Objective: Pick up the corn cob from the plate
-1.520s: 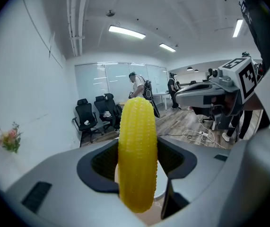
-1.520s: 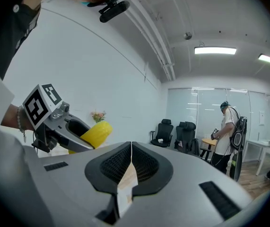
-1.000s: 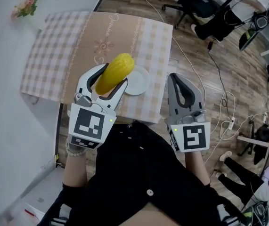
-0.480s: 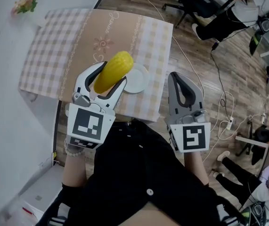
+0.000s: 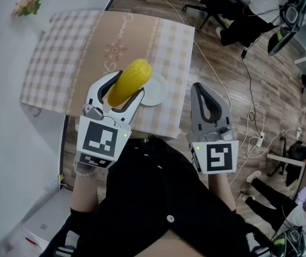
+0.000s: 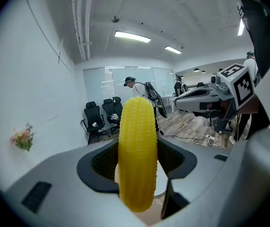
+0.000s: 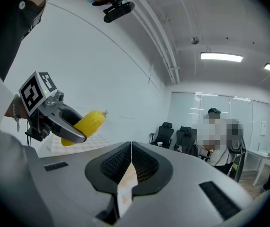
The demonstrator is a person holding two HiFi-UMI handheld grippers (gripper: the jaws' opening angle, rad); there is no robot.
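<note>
The left gripper's [image 5: 121, 95] jaws are clamped on the corn [image 6: 137, 145], one pad on each flank. They take it a little below its middle. The rounded top stands well past the jaw tips and the lower end hangs just behind the pads. So the corn is already off the plate [image 5: 162, 91], which sits bare below and just right of these jaws, near the bench [image 5: 61, 58] edge.

The corn looks like a moulded toy, so I judge it light and stiff, with no crushing to fear. Its knobbly rows should give the pads some bite. The body is round and tapers, though, so it could pivot or creep out if held near either end. The thick middle, across the width, is the safest place to hold, and the present hold is close to that.

The right gripper's [image 7: 131, 167] jaws are shut together with nothing between them. It waits beside the left gripper, off the bench edge and over the floor.

Compared with half a second ago, the hold and the corn's tilt look unchanged. The left gripper hangs in nearly the same spot above the plate. Only the people by the chairs, far beyond the jaws, have shifted.
</note>
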